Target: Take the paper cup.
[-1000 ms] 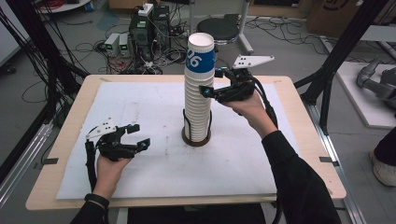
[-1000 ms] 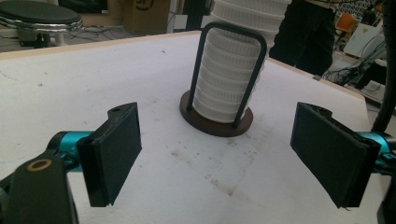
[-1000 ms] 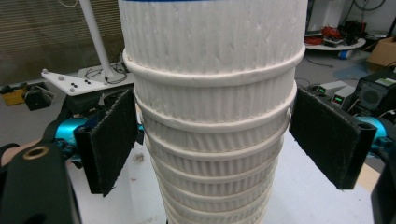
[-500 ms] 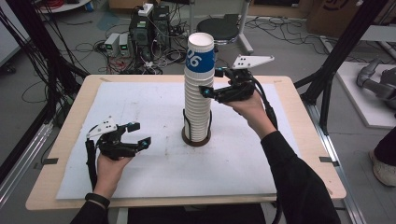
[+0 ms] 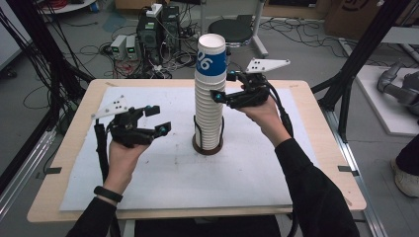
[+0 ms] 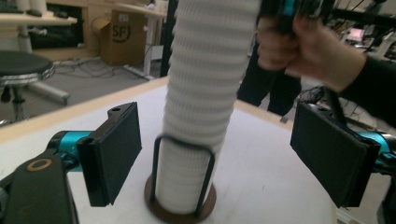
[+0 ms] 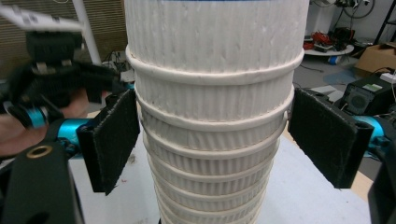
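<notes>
The left gripper (image 5: 157, 120) hovers just above the table (image 5: 316, 148) left of the holder (image 5: 206, 146), jaws apart and empty, aimed at the low part of the cup stack (image 5: 210, 98), probably to steady it. Farther back, the right gripper (image 5: 223, 85) is raised level to the stack's upper part, near the blue-banded top cup (image 5: 211, 55). Its jaws have just been closing with the stack between them, pads at the ribbed rims, likely to lift cups off.

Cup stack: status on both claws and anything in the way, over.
Right claw straddles the cup stack high up, jaws just been closing. Left claw open, apart from it. Wire holder rings the base.
</notes>
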A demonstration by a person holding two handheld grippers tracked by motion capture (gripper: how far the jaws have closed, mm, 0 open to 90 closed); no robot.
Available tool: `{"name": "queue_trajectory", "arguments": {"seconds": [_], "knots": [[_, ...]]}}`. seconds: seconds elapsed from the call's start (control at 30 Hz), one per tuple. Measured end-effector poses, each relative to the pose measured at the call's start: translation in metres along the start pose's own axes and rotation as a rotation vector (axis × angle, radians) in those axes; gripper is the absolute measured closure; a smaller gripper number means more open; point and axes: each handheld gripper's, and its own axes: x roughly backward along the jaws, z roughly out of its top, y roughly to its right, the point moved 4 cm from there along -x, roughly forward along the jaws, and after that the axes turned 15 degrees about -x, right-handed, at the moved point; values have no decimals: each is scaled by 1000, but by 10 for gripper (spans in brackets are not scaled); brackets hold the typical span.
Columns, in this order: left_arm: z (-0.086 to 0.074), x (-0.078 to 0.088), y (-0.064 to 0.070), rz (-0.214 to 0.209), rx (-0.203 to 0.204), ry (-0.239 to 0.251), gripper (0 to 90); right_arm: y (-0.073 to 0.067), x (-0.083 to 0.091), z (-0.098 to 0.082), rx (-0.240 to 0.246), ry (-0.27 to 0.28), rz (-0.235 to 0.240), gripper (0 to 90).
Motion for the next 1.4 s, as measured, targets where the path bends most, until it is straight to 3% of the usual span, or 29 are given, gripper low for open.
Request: {"name": "queue_trajectory", "arguments": {"seconds": [0.23, 0.37, 0.6, 1.03, 1.4], "knots": [[61, -24, -6, -24, -59, 34, 142, 0, 1, 0, 3, -2, -3, 176], [85, -36, -8, -35, -86, 29, 142, 0, 1, 0, 10, 1, -5, 178], [117, -53, -13, -18, -117, 37, 142, -1, 1, 0, 5, 1, -7, 180], [156, -87, -23, -44, -109, 37, 142, -1, 2, 0, 9, 1, -4, 184], [162, -109, -27, -51, -80, 9, 171, -1, 2, 0, 12, 2, -6, 184]]}}
